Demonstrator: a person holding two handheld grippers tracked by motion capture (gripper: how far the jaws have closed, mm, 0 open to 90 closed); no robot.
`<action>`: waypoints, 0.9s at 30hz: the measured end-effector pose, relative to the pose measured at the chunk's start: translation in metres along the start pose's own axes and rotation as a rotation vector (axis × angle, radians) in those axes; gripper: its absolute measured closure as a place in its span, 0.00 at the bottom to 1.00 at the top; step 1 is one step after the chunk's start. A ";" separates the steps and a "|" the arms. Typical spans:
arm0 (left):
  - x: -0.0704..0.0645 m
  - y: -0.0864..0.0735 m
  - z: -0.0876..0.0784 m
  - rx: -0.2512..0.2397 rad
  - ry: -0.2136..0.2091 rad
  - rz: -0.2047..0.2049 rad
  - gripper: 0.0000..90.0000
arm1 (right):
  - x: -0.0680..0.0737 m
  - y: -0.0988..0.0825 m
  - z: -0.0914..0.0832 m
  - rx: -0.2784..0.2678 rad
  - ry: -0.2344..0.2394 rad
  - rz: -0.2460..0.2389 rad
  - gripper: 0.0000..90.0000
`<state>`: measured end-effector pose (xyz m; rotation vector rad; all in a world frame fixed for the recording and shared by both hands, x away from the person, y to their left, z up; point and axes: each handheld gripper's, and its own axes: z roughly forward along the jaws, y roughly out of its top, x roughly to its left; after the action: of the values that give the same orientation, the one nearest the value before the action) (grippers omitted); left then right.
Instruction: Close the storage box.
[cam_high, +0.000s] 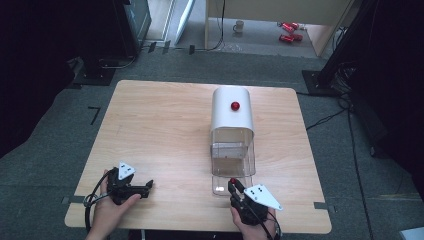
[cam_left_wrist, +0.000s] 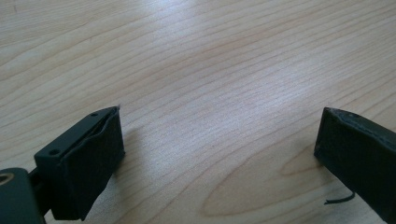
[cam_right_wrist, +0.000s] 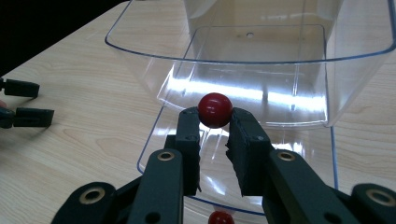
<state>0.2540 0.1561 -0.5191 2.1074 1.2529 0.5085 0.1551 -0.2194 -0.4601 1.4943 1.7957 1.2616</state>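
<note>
At the near right of the pale wooden worktop (cam_high: 165, 125), the person's right hand (cam_high: 252, 222) comes in from the bottom edge of the high view, wrapped around the black right tongs (cam_right_wrist: 215, 122), which point forward toward the clear plastic container with a white rounded hood (cam_high: 233, 112). These tongs are pinching a small glossy red ball (cam_right_wrist: 215, 110) between their tips, with the ball standing proud above the pads. In the right gripper view the ball sits just in front of the container's open transparent mouth, above the clear flat tray (cam_right_wrist: 159, 140) that juts out from it along the worktop; a red reflection of the ball shows low in the tray's plastic. A second red ball (cam_high: 235, 105) rests on top of the white hood. The left hand (cam_high: 107, 207) lies at the near left of the worktop, well apart from the container, holding the left tongs (cam_left_wrist: 219, 140) low and roughly level, pointing to the right across the wood. In the left gripper view their pads stand spread wide over bare wood grain, with nothing between them. No brand, label or writing can be read on the container, the tongs or the worktop.
</note>
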 end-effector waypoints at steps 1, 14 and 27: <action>0.000 0.000 0.000 0.000 0.001 0.001 0.01 | -0.002 0.003 -0.001 -0.004 0.004 0.000 0.84; 0.000 0.000 0.000 -0.001 0.000 0.002 0.01 | -0.007 0.021 -0.001 -0.012 0.007 0.008 0.84; 0.000 0.000 0.000 0.001 -0.001 0.005 0.01 | -0.005 0.036 0.006 -0.020 0.006 -0.011 0.85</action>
<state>0.2539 0.1561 -0.5191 2.1114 1.2481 0.5094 0.1795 -0.2231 -0.4328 1.4687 1.7875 1.2764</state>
